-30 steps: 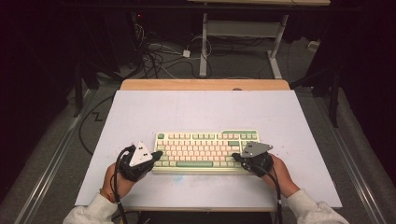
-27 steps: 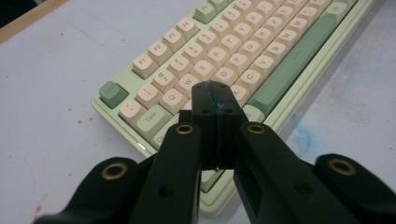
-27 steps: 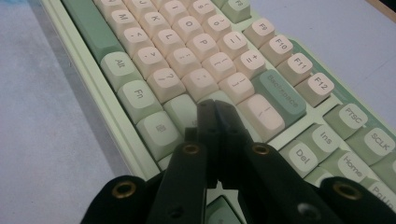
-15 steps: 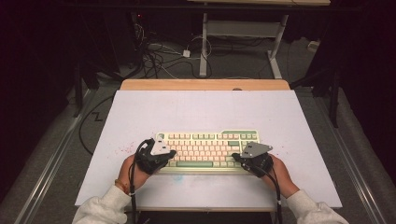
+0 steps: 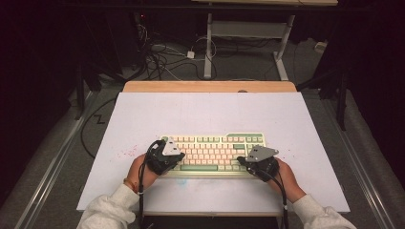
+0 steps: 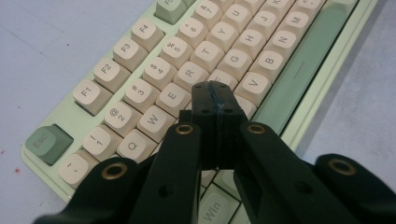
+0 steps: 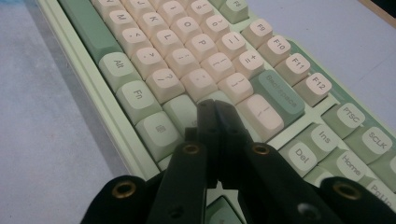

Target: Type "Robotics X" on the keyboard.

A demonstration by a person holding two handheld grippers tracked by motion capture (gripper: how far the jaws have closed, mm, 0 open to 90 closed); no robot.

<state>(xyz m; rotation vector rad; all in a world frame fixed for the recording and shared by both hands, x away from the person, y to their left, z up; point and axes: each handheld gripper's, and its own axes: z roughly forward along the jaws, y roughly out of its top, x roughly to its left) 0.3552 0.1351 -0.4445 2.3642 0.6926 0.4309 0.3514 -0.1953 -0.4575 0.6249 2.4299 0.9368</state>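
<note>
On the pale mat, near its front edge: keyboard [image 5: 214, 153], lying flat and square to the person, well short of the table's wooden far strip [image 5: 210, 86].

Left gripper [image 5: 173, 158]: over the keyboard's left end; in the left gripper view its jaws are pressed together with nothing between them, the joined tip [image 6: 215, 100] above the letter keys just past E, whether it presses a cap I cannot tell.

Right gripper [image 5: 248, 163]: over the keyboard's right end; jaws likewise closed and empty, the tip [image 7: 215, 122] low above the keys beside the long Backspace [image 7: 279, 95], contact hidden.

Work in hand: judged to be key pressing, each closed tip used like a single finger.

How the keyboard will handle: probably a stiff, fairly heavy slab that stays put under a light tap; the caps look smooth plastic with dished tops, sprung and easily levered off by a sideways push.

Where to take it: press straight down on the centre of one cap; if it must be shifted, grip the green frame [image 6: 306, 114] along the keyboard's front edge, not the keys.

Risk: a blunt tip could catch two neighbouring caps at once.
</note>
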